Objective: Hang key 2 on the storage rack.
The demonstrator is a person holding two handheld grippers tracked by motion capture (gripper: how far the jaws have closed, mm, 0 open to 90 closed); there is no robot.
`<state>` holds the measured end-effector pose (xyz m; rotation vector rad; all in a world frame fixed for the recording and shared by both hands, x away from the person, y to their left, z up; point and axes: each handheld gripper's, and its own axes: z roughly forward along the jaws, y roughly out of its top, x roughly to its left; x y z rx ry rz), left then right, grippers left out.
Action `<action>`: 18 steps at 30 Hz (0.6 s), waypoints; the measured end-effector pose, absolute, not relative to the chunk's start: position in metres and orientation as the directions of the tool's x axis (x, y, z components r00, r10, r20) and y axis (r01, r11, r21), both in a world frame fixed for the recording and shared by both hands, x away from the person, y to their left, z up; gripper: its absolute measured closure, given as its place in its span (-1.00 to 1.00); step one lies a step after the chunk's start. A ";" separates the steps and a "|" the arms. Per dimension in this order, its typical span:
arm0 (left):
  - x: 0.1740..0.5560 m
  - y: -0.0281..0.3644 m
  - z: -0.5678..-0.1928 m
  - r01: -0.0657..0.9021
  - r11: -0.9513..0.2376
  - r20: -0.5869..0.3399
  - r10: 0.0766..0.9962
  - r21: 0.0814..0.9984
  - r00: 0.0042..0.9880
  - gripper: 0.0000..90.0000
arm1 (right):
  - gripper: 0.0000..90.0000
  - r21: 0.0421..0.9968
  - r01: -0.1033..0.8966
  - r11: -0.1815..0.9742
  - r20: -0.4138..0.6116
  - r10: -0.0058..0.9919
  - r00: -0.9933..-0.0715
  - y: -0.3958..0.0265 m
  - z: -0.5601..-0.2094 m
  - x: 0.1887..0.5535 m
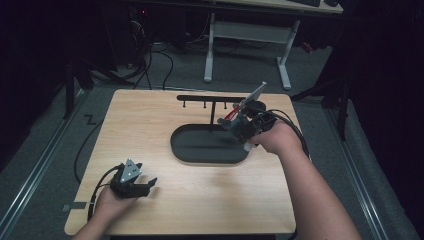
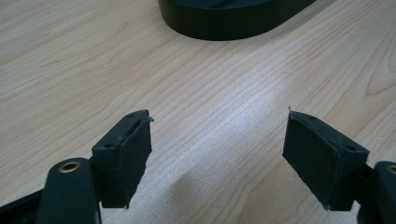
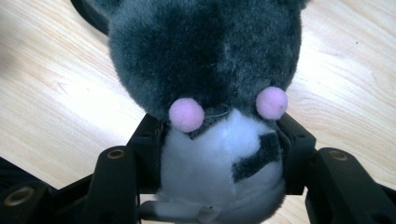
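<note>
Nearest us, the left gripper [image 1: 146,185] rests low on the wooden worktop [image 1: 200,200], its fingers [image 2: 126,156] spread wide with nothing between them; farther off, we see the right gripper [image 3: 219,158] with fingers closed on a grey-and-white plush toy [image 3: 210,70], held over the black oval tray [image 1: 200,152]; behind it stands a black hook rack [image 1: 210,98].

Both grippers in hand: L idle, R clamped.
Your left gripper [image 1: 142,185] sits low at near-left of the table, jaws wide apart w/ nothing between; left hand [image 1: 111,202] wraps its rear. Your right gripper [image 1: 235,124] is raised, tilted, arm extended fwd; jaws closed on a plush toy [image 3: 210,93]; right hand [image 1: 277,137] grips behind.
</note>
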<state>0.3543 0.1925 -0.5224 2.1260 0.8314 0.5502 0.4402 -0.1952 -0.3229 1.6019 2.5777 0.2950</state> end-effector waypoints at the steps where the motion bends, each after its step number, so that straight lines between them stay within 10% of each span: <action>1: 0.354 0.192 -0.523 0.379 -0.488 0.108 0.712 0.786 0.693 -0.47 | 0.05 0.213 0.879 0.426 0.027 0.897 -0.442 -0.195 -0.322 0.442; 18: 0.354 0.193 -0.522 0.375 -0.492 0.110 0.709 0.786 0.697 -0.47 | 0.05 0.231 0.891 0.390 0.021 0.914 -0.405 -0.187 -0.306 0.465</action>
